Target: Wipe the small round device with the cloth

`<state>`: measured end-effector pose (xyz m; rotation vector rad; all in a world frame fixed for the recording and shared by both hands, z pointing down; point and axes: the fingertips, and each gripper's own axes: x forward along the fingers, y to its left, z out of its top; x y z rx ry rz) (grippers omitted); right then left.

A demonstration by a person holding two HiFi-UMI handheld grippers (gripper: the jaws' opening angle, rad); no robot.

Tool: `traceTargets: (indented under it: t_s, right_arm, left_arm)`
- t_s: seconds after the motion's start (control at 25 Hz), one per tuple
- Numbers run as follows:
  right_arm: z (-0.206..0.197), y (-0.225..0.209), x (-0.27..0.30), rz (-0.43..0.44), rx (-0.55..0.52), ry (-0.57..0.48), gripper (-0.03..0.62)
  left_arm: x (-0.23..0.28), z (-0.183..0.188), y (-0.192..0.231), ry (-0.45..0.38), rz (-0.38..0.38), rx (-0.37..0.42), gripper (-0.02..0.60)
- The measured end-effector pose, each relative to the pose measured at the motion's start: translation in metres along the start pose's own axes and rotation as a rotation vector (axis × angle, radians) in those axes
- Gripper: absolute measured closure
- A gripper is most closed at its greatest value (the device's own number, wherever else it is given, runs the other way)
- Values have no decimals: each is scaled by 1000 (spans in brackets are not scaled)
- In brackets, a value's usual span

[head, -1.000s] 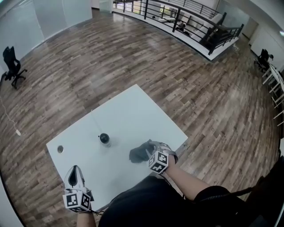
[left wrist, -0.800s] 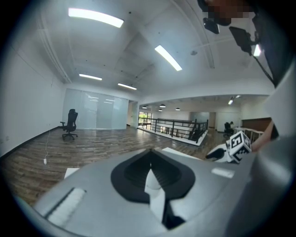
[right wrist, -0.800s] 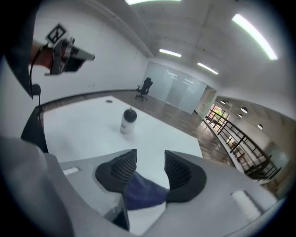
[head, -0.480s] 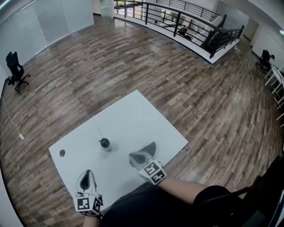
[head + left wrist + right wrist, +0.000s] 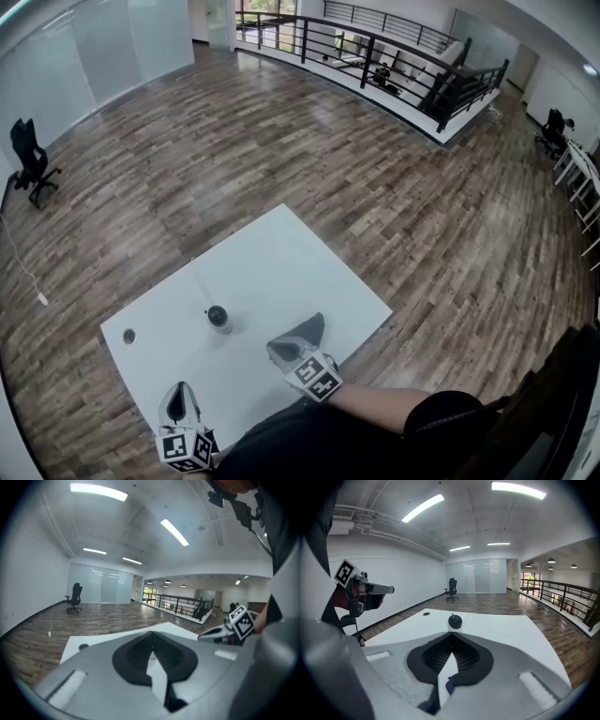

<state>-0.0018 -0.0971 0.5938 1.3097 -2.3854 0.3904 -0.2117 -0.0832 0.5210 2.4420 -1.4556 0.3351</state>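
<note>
Ahead of right tongs (image 5: pixel 451 637) gripping cloth (image 5: pixel 447 686), round device (image 5: pixel 455 621)

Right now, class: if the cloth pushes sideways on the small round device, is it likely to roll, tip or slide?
The small round device looks ball-shaped and stands free on the smooth white table, so it may slide or tip under a push. It looks small, so probably light. Its underside is too small to read, so rolling stays uncertain.

**Cloth lifted off the table**

We closed the right gripper (image 5: pixel 292 354) on the cloth (image 5: pixel 300 335), which had lain slumped on the table (image 5: pixel 272 262). We raised it clear and drew it back toward the near edge. Our left gripper (image 5: pixel 178 401) shifted slightly rightward.
</note>
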Motion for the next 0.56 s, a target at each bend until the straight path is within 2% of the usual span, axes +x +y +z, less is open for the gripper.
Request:
traceTargets:
  t_s: [0.56]
  right_arm:
    - [-18, 0, 8, -7, 63, 39, 592]
  left_arm:
    - [-4, -5, 4, 4, -2, -13, 574]
